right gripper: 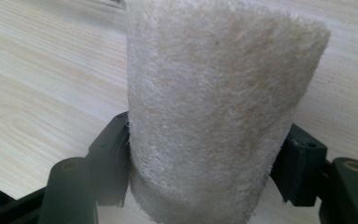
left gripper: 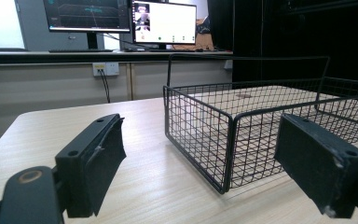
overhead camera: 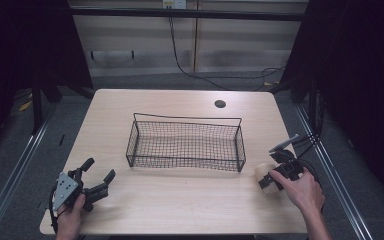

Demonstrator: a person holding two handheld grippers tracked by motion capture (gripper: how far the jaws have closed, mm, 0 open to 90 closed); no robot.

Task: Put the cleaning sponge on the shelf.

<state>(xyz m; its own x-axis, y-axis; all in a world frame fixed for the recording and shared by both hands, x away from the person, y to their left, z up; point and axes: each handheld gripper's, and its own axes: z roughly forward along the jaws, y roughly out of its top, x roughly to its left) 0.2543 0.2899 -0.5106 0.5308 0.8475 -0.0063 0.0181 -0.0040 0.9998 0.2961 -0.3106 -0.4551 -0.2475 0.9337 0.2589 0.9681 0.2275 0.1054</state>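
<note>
Pale wooden desk [overhead camera: 180, 200], rounded at the corners, carrying a black wire basket [overhead camera: 185, 145] at its middle, bare inside. Near the right edge, beside the basket's right end, a cream fuzzy roll [overhead camera: 264, 176], short and cylindrical, felt-like and nubby, pinched across its sides by the right claw [overhead camera: 272, 180]; seen close in the right gripper view, same roll [right gripper: 214, 116] squeezed between the two black pads, resting on or just above the desk, hard to tell which. Left claw [overhead camera: 100, 177] at the near left corner, spread wide, holding nothing, pointed toward the basket. Step in hand, by the look of it: grasp just made, lift not yet begun. Next move likely calling for a rise clear of the basket's rim, a short carry leftward over the mesh, then a release inside; soft pile probably compressible, so a firm hold needed.
</note>
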